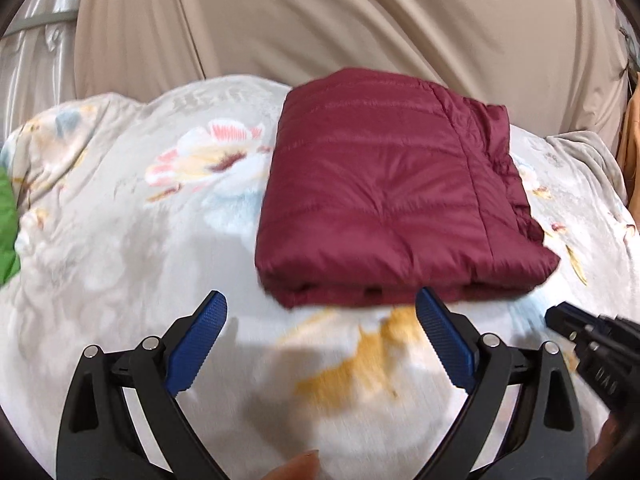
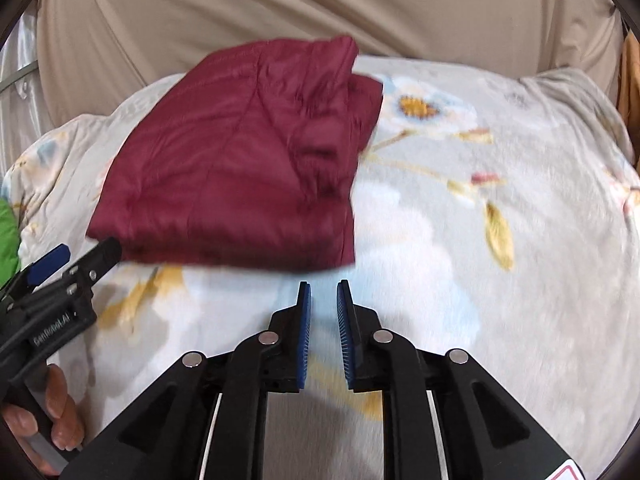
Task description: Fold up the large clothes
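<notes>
A maroon quilted jacket (image 1: 392, 204) lies folded into a thick rectangle on a floral blanket (image 1: 140, 248). My left gripper (image 1: 320, 304) is wide open and empty, just short of the jacket's near folded edge. It also shows at the left of the right wrist view (image 2: 86, 256), beside the jacket's near left corner. The jacket (image 2: 236, 168) lies ahead and left of my right gripper (image 2: 323, 286), whose jaws stand a narrow gap apart with nothing between them. The right gripper's tip shows in the left wrist view (image 1: 560, 316).
The floral blanket (image 2: 480, 240) covers the whole bed. A beige curtain (image 1: 360, 20) hangs behind it. A green cloth (image 1: 8, 236) lies at the left edge. An orange fabric (image 1: 630, 140) hangs at the far right.
</notes>
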`<state>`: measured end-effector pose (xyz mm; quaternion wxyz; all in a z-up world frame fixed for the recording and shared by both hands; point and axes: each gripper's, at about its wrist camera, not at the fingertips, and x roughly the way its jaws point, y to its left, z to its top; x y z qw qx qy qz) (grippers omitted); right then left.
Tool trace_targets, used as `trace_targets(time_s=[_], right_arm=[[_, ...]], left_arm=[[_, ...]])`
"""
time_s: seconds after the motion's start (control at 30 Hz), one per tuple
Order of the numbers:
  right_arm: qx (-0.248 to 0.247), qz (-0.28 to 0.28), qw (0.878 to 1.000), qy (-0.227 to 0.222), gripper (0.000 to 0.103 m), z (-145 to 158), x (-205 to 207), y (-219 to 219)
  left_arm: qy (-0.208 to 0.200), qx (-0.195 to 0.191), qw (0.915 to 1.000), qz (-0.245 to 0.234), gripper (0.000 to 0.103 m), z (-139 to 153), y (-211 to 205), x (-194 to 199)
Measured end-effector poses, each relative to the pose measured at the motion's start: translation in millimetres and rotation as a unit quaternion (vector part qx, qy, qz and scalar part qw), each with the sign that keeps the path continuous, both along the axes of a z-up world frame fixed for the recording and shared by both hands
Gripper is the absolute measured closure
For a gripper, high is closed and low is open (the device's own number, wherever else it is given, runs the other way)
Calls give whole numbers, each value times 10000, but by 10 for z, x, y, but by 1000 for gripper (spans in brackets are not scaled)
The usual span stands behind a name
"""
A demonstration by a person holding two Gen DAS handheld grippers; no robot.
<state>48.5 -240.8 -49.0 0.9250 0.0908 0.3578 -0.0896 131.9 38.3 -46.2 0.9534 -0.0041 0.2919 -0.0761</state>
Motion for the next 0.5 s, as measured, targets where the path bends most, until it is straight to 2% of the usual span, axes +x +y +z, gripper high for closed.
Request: trace_targets(time_s=[0.1,0.27,0.5], right_arm=[[-26,70,9999,67,79,-102,-80,65],[-88,22,9999,143,74,-166,-85,127],[-109,-71,9999,88,71,-163,-91,120]], left_arm=[[112,-30,9999,14,10,-43,-46,-63],[151,100,9998,61,10,-75,-112,-68],[238,128,9996,114,10,-115,-101,-44]])
